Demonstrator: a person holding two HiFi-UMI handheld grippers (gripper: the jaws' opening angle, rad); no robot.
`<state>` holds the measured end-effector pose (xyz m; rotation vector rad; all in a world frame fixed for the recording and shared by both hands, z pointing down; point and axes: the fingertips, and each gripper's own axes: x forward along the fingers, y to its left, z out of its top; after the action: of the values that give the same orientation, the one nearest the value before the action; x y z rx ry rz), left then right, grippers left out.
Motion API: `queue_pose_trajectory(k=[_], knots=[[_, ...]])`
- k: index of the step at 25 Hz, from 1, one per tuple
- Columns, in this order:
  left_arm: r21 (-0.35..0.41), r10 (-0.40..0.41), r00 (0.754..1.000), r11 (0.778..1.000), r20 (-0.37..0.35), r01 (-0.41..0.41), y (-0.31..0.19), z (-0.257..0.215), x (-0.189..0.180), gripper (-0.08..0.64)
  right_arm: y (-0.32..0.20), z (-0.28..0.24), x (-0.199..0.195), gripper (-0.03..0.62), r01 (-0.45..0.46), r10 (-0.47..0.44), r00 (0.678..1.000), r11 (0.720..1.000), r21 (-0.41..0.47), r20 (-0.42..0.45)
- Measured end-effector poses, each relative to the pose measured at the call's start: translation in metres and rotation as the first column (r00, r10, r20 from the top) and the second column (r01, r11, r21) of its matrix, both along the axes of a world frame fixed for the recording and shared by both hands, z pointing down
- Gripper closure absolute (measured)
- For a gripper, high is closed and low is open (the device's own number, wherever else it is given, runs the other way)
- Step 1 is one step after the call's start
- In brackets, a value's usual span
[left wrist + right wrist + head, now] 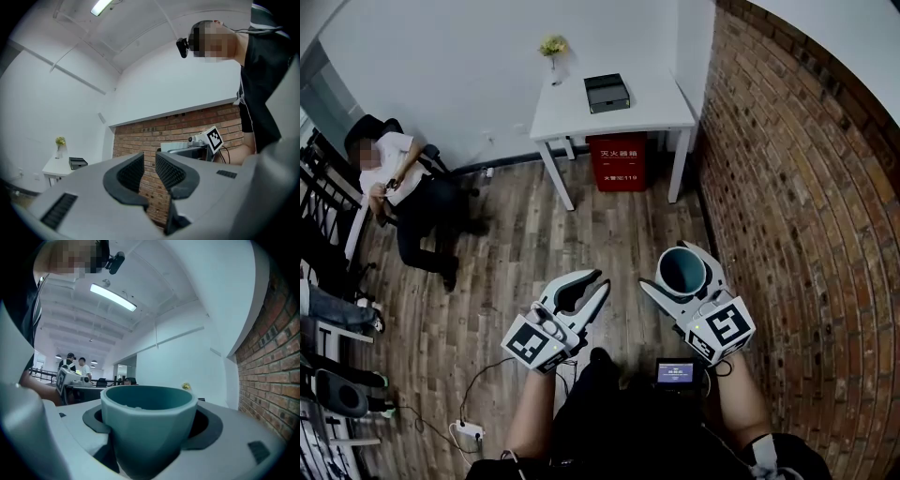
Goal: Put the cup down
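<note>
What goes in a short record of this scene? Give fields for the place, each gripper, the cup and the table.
place: room with wooden floor and brick wall
right gripper: jaws wide, closed on the teal cup, held upright above the floor
left gripper: jaws nearly together, nothing between them
white table: ahead, by the wall; black box and small vase of flowers on it
cup status: not yet set down

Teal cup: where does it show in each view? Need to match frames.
Head view: teal faceted cup right of centre, clamped in the right tool.
Left gripper view: not in it.
Right gripper view: bottom centre, between the jaws.
Shared landmark: red brick wall.
</note>
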<state>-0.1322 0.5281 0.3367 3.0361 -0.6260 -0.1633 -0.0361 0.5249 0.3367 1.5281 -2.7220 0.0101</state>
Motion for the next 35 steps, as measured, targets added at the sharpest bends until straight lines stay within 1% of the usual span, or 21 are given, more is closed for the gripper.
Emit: queue_pose_trajectory(k=[4, 8, 12, 16, 21, 25, 28, 33, 35], knots=[[0.005, -0.015, 1.0, 1.0, 0.01, 0.015, -0.025, 0.0, 0.003, 0.477, -0.025, -0.001, 0.003, 0.185, -0.006, 0.006, 1.0, 1.0, 0.007, -0.009], [0.01, -0.011, 1.0, 1.0, 0.005, 0.011, -0.058, 0.002, 0.005, 0.477, -0.056, 0.002, 0.008, 0.185, -0.019, 0.02, 1.0, 1.0, 0.006, -0.014], [0.009, 0.004, 1.0, 1.0, -0.011, -0.004, -0.101, 0.006, 0.01, 0.477, -0.096, 0.006, 0.01, 0.186, -0.029, 0.029, 0.999, 1.0, 0.003, -0.026], [0.013, 0.025, 1.0, 1.0, -0.014, -0.025, -0.152, 0.006, 0.013, 0.477, -0.147, 0.008, 0.011, 0.186, -0.043, 0.043, 0.999, 0.999, -0.005, -0.03], [-0.001, 0.042, 0.999, 0.999, -0.019, -0.042, -0.218, 0.003, 0.007, 0.477, -0.211, 0.007, 0.008, 0.185, -0.067, 0.067, 0.998, 0.998, -0.021, -0.02], [0.0, 0.061, 0.998, 0.998, -0.008, -0.061, -0.266, 0.005, -0.001, 0.477, -0.258, 0.006, 0.003, 0.186, -0.084, 0.084, 0.996, 0.996, -0.029, -0.016], [-0.01, 0.077, 0.997, 0.997, -0.024, -0.077, -0.295, 0.003, -0.009, 0.477, -0.288, 0.005, -0.003, 0.184, -0.101, 0.101, 0.995, 0.994, -0.033, -0.019], [-0.015, 0.093, 0.996, 0.996, 0.001, -0.093, -0.343, 0.012, -0.019, 0.477, -0.332, 0.005, -0.004, 0.186, -0.132, 0.131, 0.991, 0.99, -0.045, -0.023], [-0.019, 0.099, 0.995, 0.995, -0.003, -0.099, -0.36, 0.012, -0.021, 0.477, -0.347, 0.004, -0.006, 0.185, -0.138, 0.137, 0.99, 0.989, -0.047, -0.028]])
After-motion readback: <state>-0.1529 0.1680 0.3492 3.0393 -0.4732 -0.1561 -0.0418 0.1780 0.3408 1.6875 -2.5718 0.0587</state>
